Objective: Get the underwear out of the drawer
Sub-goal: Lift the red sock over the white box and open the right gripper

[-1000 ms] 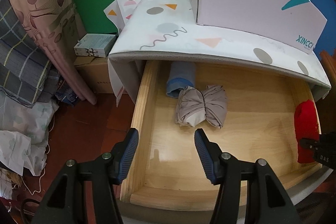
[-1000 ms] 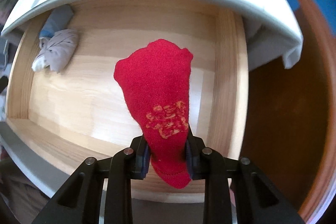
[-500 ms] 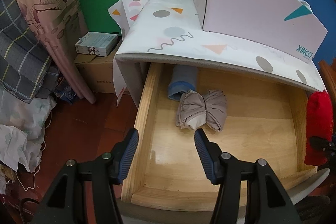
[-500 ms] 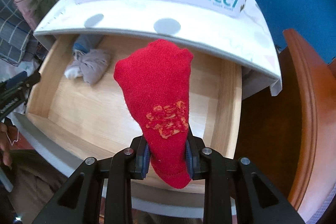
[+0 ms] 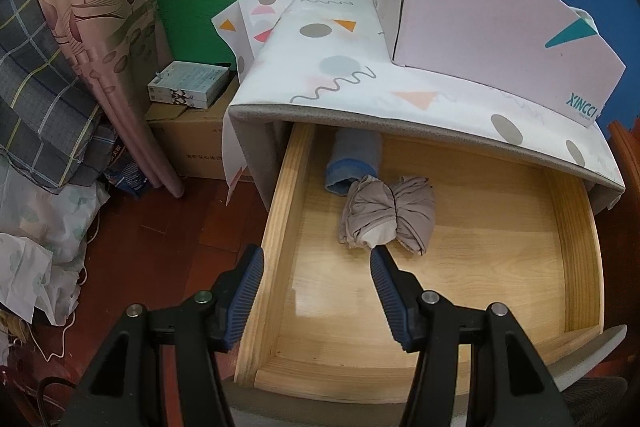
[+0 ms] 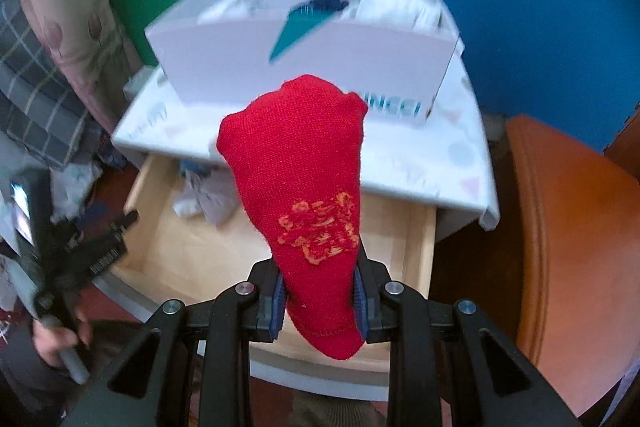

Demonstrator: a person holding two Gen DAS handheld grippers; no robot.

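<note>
Red garment clear of the drawer, pinched in the right gripper

The right gripper point(image 6: 320, 297) clamps its jaws on the red knit piece point(image 6: 304, 195), held above the open wooden drawer point(image 5: 280, 227). The left gripper point(image 5: 316, 291) hovers with jaws apart and empty over the drawer's near left corner, near a grey-beige bundle point(image 5: 388, 215) and a blue roll point(image 5: 352, 163).
</note>
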